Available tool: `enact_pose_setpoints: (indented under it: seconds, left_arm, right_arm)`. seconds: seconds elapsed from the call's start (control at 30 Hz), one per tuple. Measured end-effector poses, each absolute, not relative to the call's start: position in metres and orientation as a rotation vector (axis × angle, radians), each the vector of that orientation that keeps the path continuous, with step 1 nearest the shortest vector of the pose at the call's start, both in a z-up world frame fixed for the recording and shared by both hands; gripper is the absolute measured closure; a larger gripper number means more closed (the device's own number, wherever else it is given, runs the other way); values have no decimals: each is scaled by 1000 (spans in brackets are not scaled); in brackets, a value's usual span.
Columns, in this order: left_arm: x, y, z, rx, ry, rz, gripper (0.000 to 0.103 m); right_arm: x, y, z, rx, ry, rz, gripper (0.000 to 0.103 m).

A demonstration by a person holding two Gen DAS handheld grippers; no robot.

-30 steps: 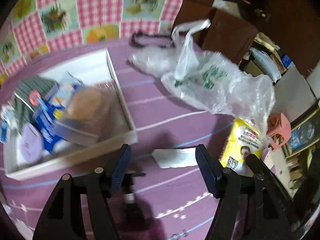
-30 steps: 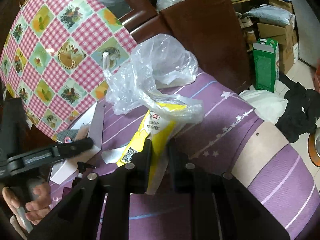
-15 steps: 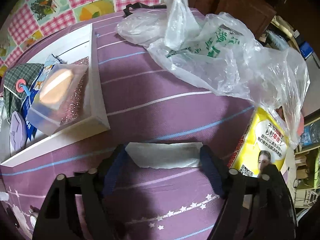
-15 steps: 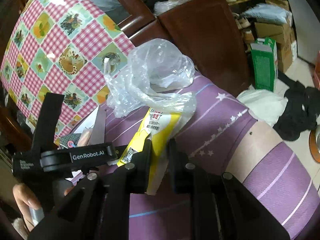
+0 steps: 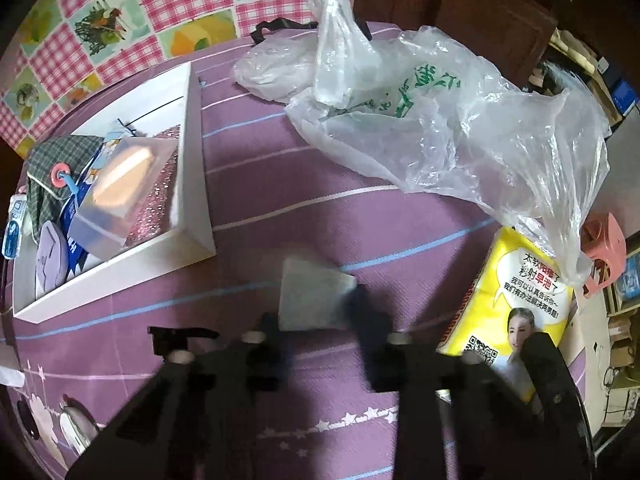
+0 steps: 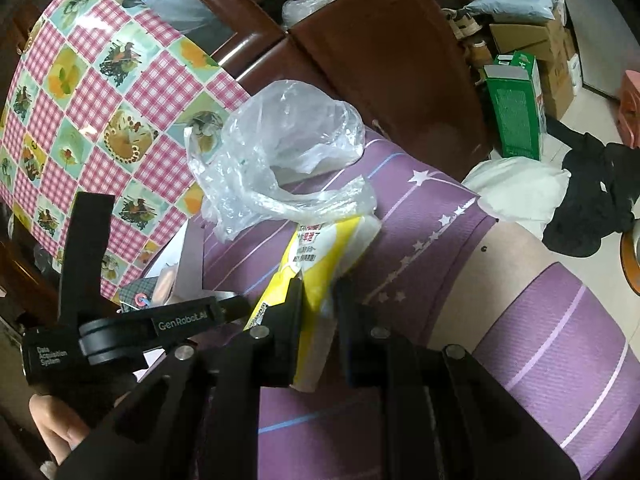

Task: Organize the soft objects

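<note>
My left gripper [image 5: 316, 316] is shut on a small pale grey-white packet [image 5: 308, 296] just above the purple mat [image 5: 320, 200]; its fingers are motion-blurred. My right gripper [image 6: 318, 304] is shut on the near end of a yellow tissue pack [image 6: 320, 256], which also shows in the left wrist view [image 5: 516, 296] at the right. A white tray [image 5: 192, 160] at the left holds a clear box with an orange sponge [image 5: 120, 184], a plaid pouch [image 5: 52, 160] and other small items. The left gripper's body [image 6: 152, 324] shows in the right wrist view.
Crumpled clear plastic bags [image 5: 440, 128] lie across the mat behind both grippers and drape over the tissue pack [image 6: 280, 160]. A checked cloth [image 5: 120, 20] hangs behind. A pink stool [image 5: 604, 252], a green box [image 6: 516, 108] and clothes lie on the floor past the mat's edge.
My left gripper has closed from wide open onto the pale packet, which now stands bunched and upright between the fingers. My right gripper keeps its hold on the yellow pack.
</note>
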State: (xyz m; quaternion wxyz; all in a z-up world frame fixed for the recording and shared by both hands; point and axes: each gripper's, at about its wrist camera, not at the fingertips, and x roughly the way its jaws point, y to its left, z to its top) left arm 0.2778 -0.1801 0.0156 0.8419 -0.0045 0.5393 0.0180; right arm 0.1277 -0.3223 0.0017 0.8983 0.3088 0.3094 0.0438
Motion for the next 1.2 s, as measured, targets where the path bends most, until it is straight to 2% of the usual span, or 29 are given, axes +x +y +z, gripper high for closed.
enact_pose_setpoints:
  seconds: [0.2, 0.67, 0.97, 1.03, 1.07, 1.1, 1.17, 1.2]
  left_arm:
    - [268, -173, 18, -74, 1123, 28, 102]
    - [229, -154, 72, -98, 930, -61, 103]
    - [224, -127, 68, -169, 931, -96, 102]
    - [232, -130, 64, -166, 949, -93, 96]
    - [236, -131, 62, -174, 959, -100, 87]
    - [238, -131, 60, -183, 968, -102, 72]
    - [248, -131, 56, -215, 977, -97, 56]
    - [253, -132, 54, -227, 971, -96, 56]
  right_arm:
    - [128, -318, 1, 639, 651, 125, 85]
    - [127, -290, 2, 630, 698, 300, 85]
    - [127, -291, 3, 633, 692, 303, 85]
    - [129, -296, 0, 654, 703, 285, 85]
    - [130, -298, -2, 665, 708, 281, 85]
    - [131, -301, -3, 679, 712, 278, 85]
    - [131, -305, -6, 703, 717, 276, 85]
    - [132, -306, -6, 707, 717, 272, 85]
